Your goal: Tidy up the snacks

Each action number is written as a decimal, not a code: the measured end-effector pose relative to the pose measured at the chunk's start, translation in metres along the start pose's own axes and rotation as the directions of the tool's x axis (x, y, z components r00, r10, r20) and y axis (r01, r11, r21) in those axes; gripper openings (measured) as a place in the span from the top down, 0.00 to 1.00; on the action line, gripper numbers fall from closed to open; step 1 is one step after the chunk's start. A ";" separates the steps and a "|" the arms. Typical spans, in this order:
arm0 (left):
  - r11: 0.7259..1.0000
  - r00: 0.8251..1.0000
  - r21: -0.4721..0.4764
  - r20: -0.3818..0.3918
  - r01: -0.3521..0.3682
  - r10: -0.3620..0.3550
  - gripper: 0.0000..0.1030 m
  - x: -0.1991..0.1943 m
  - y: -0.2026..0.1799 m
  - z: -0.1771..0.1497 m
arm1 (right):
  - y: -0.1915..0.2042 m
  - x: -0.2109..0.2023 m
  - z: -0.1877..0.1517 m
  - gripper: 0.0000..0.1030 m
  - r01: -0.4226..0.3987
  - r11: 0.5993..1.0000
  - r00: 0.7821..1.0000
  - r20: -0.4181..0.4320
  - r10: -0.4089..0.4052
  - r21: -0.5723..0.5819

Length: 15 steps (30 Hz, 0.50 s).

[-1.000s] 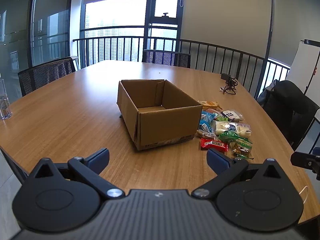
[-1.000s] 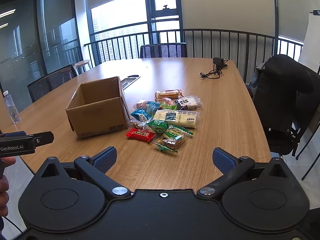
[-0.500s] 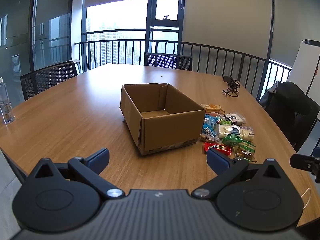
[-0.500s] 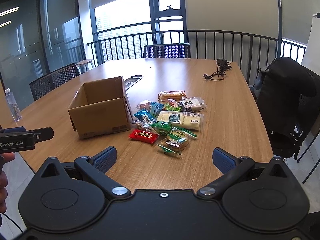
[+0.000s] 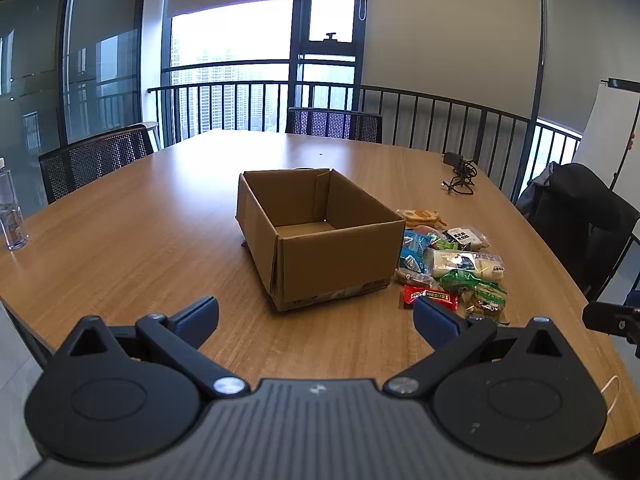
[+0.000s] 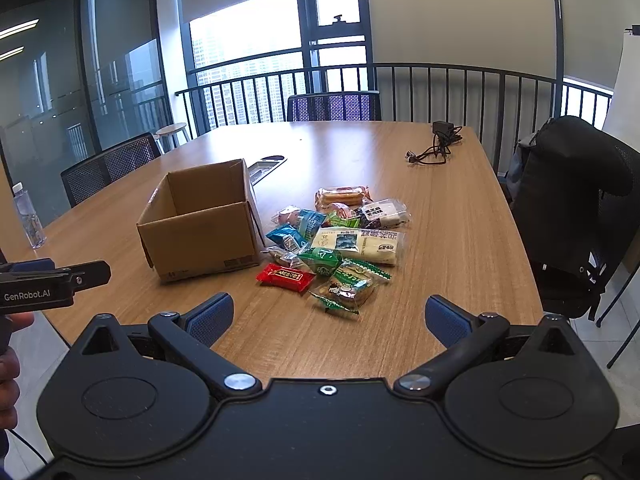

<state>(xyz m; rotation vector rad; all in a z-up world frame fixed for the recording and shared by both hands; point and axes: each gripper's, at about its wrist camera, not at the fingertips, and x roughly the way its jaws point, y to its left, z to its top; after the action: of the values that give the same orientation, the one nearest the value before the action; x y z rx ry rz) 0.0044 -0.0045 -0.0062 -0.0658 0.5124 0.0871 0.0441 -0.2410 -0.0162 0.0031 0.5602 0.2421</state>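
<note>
An open, empty cardboard box (image 5: 320, 236) (image 6: 204, 220) stands on the wooden table (image 5: 140, 240). Right of it lies a heap of several wrapped snacks (image 5: 452, 264) (image 6: 340, 240): a red packet (image 6: 285, 277) nearest the front, a long white pack (image 6: 360, 245), green and blue bags. My left gripper (image 5: 316, 316) is open, held above the table's near edge in front of the box. My right gripper (image 6: 329, 317) is open too, short of the snack heap. Neither holds anything.
Mesh office chairs (image 5: 92, 160) stand around the table, and a black chair with a bag (image 6: 576, 208) is at the right. A cable with a charger (image 6: 436, 146) lies far back. A water bottle (image 5: 10, 208) stands at the left edge.
Both grippers have risen and drifted a little forward, so the box and snacks sit slightly lower and closer in view. Their jaws have stayed open.
</note>
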 end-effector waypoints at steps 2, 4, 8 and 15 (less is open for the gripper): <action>1.000 1.000 -0.002 -0.001 0.001 -0.001 0.00 0.000 0.000 0.000 | 0.000 -0.001 0.000 0.00 0.001 1.000 1.000 0.000 -0.001 -0.003; 1.000 1.000 -0.005 -0.003 0.002 -0.002 0.00 0.001 0.000 -0.001 | 0.001 -0.001 0.000 0.00 0.002 1.000 1.000 -0.001 -0.002 -0.005; 1.000 1.000 -0.003 -0.004 0.006 -0.006 0.00 0.000 -0.002 -0.002 | -0.001 -0.002 0.000 0.00 0.003 1.000 1.000 0.000 -0.003 -0.003; 1.000 1.000 0.002 -0.012 0.014 -0.014 0.00 0.001 -0.004 -0.004 | -0.003 -0.003 -0.002 0.00 0.009 1.000 1.000 0.002 -0.009 0.007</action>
<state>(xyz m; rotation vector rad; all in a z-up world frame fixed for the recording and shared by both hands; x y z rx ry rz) 0.0041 -0.0088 -0.0096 -0.0682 0.5238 0.0725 0.0415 -0.2447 -0.0166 0.0075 0.5586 0.2318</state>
